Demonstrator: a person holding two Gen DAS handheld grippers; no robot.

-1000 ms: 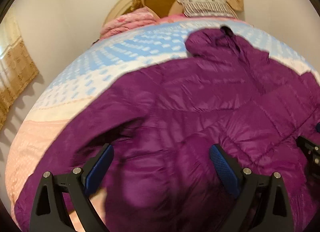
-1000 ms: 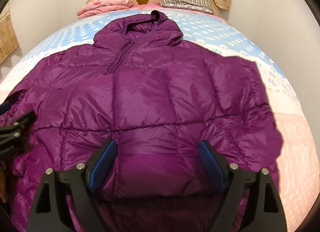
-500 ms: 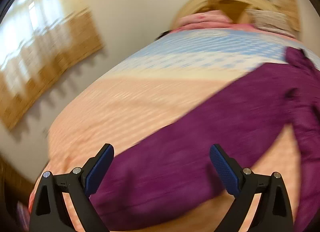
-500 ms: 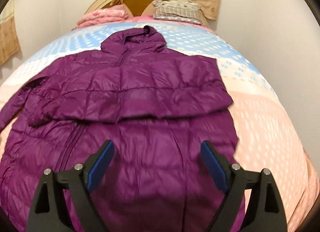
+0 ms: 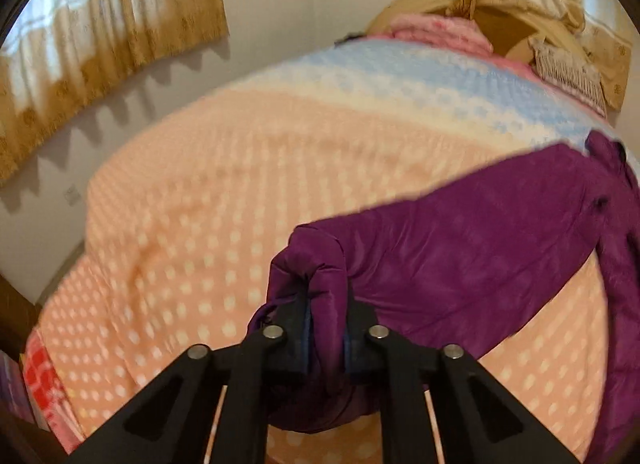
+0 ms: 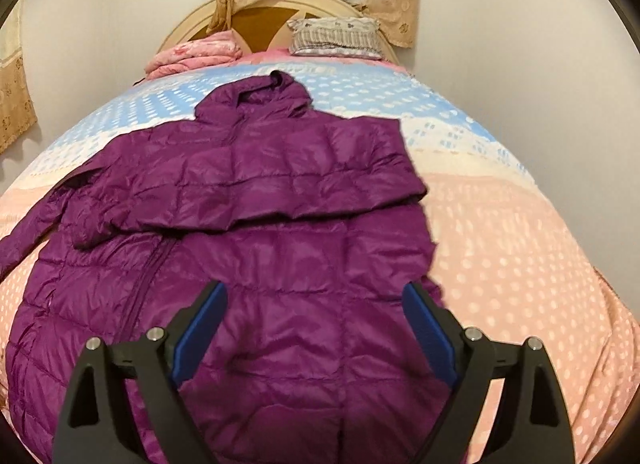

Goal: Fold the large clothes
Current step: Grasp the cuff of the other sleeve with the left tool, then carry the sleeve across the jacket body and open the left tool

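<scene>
Left claw closing, fabric pinched between jaws; right claw spread wide, angled downward.

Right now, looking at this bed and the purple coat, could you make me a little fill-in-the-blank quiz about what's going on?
1. The left gripper has its jaws closing on the cuff of the puffer jacket's ____.
2. The right gripper hovers over the jacket with its jaws ____.
3. The jacket's hood points toward the ____ pillow at the headboard.
4. The jacket lies on a dotted ____.

Missing words: sleeve; open; striped; bedspread
</scene>
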